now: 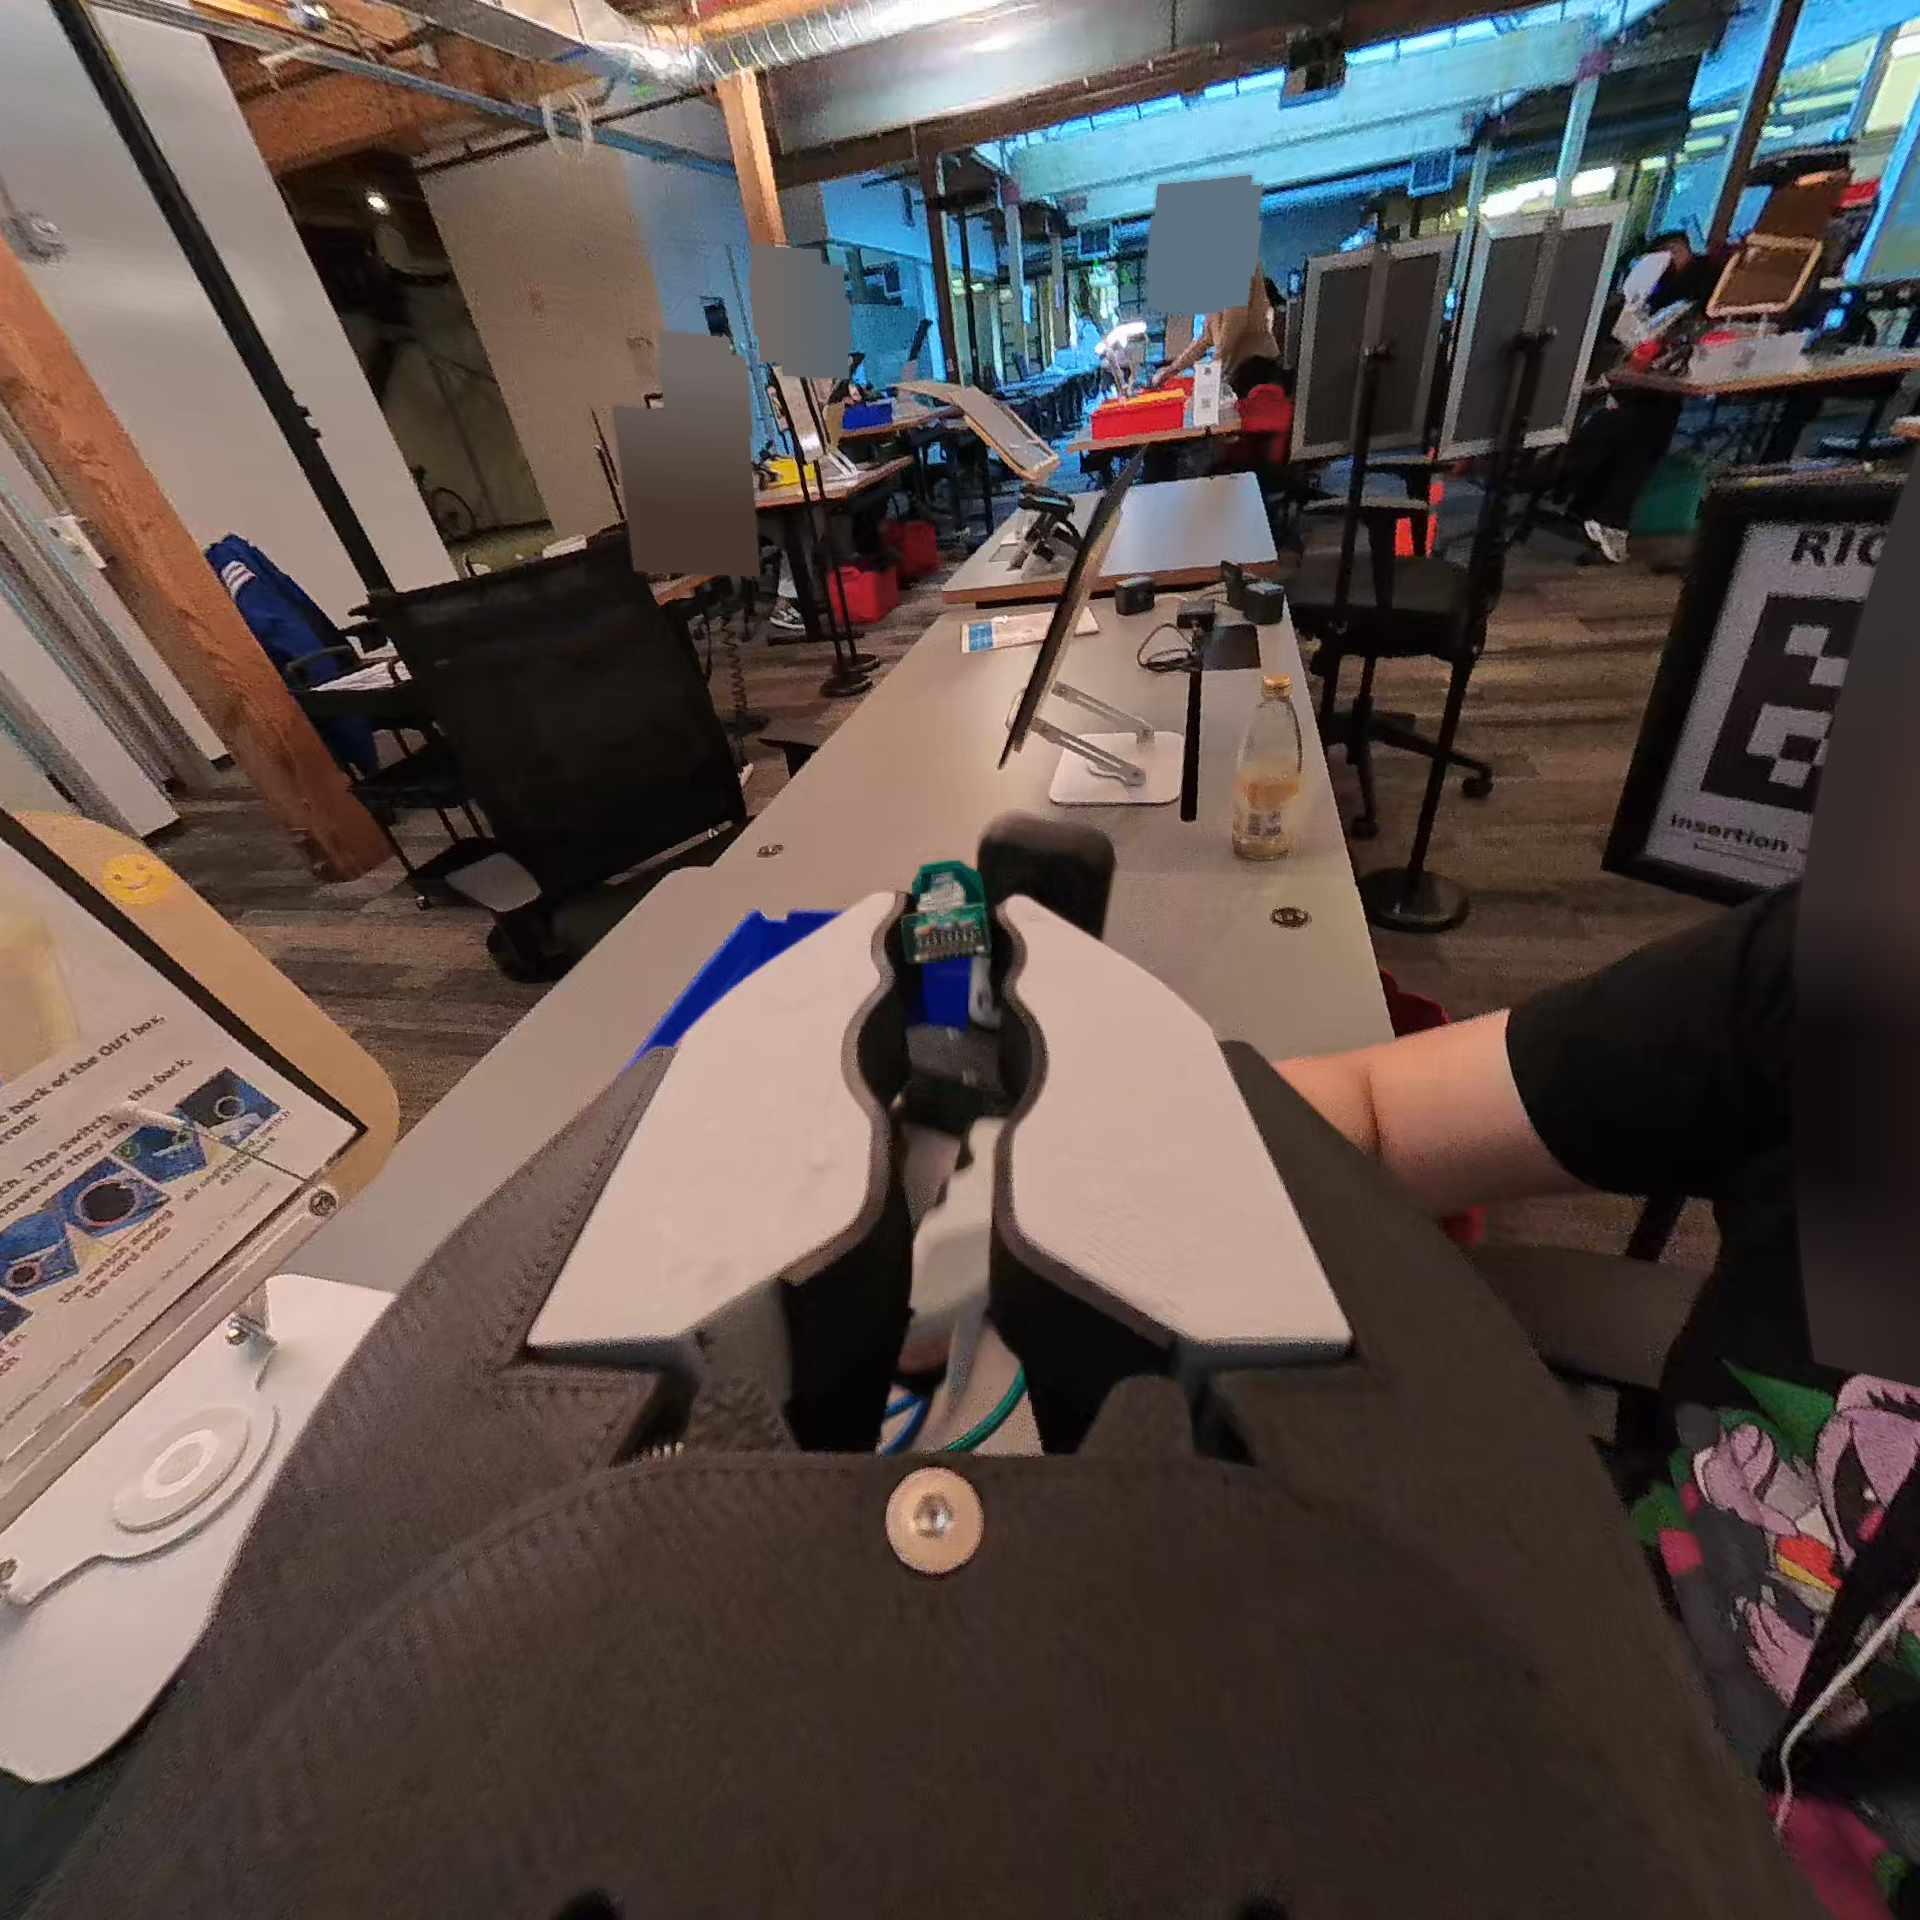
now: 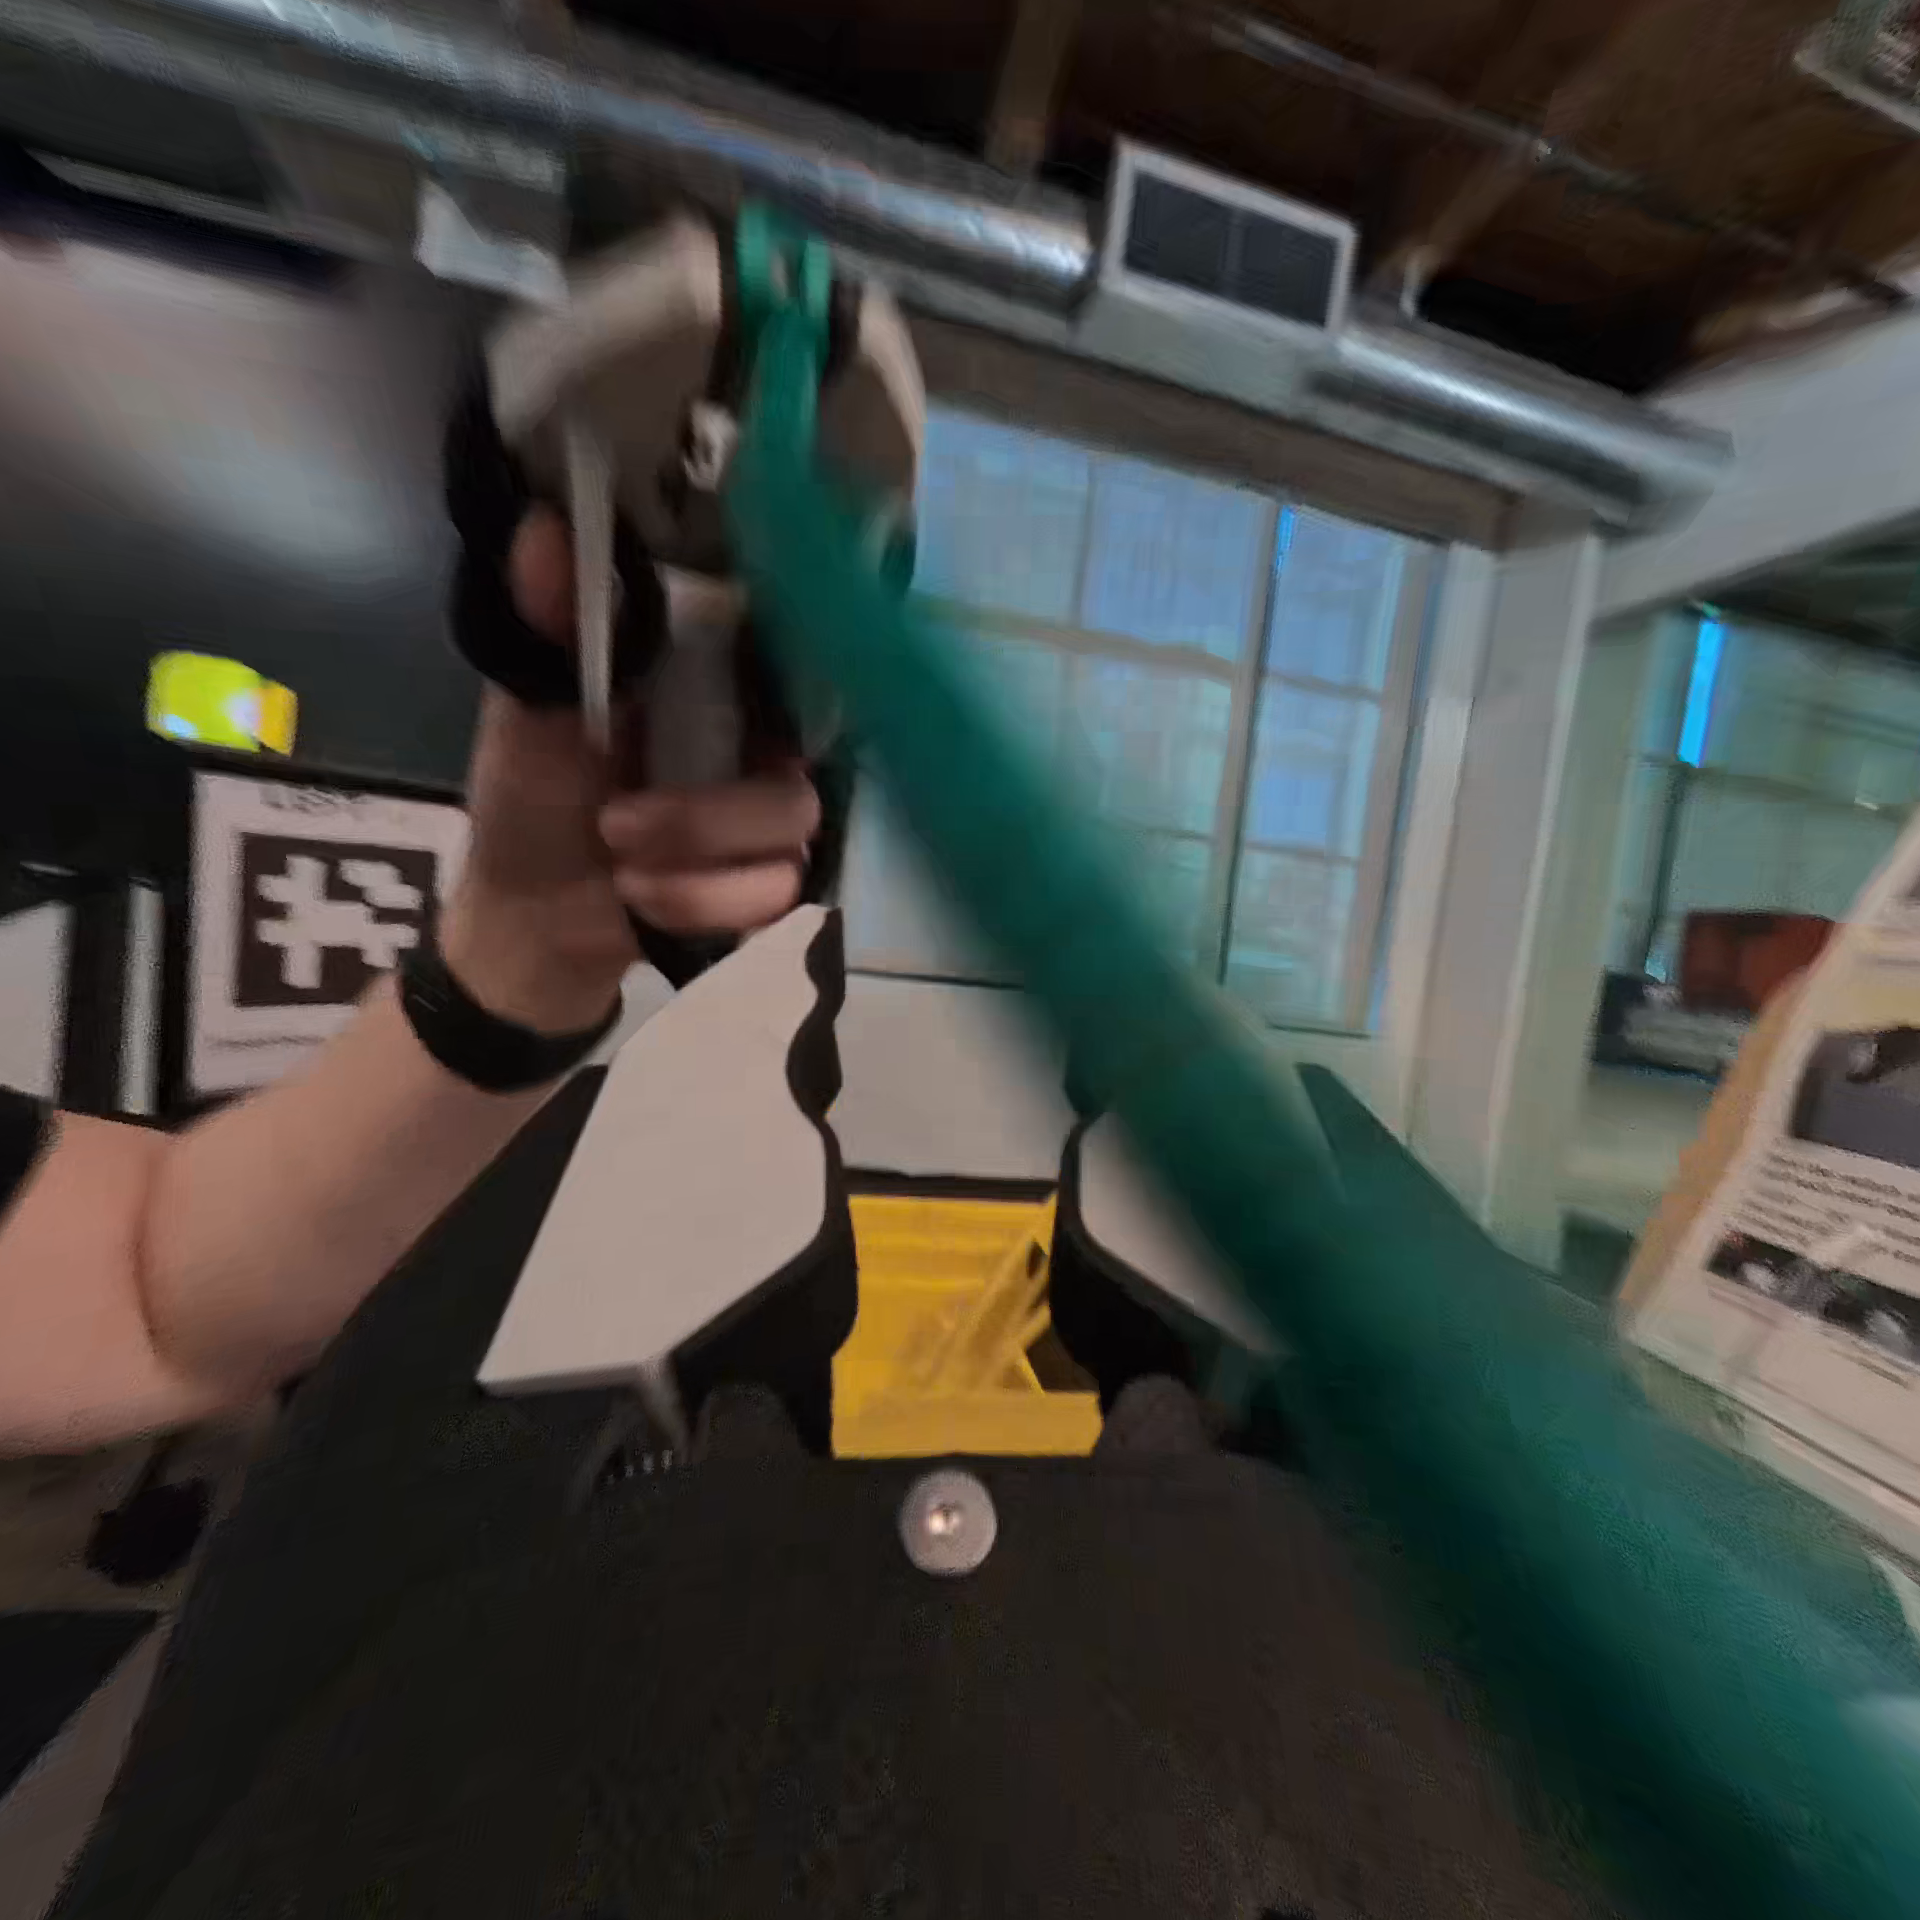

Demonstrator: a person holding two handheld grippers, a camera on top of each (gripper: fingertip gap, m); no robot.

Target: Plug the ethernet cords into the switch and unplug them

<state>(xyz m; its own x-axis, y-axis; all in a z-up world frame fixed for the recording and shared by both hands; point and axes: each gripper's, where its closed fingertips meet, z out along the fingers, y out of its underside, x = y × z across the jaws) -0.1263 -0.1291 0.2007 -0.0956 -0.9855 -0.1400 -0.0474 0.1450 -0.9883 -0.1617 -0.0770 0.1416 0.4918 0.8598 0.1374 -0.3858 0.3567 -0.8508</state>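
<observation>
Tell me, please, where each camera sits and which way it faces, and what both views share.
Left wrist view: sits on the left gripper, faces level along a long grey table; shows its fingers shut on the green ethernet plug, and a forearm.
Right wrist view: sits on the right gripper, tilted up toward a window; its jaws stand open.
Shared: left gripper, green cord.

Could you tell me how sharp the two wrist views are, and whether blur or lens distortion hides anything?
Left wrist view: sharp, with the green plug crisp between the left tongs; wide-angle bending curves the table edges. Right wrist view: heavy motion blur smears the green cord and the hand holding the other tongs; the right tongs stay fairly crisp, one finger hidden behind the cord.
</observation>
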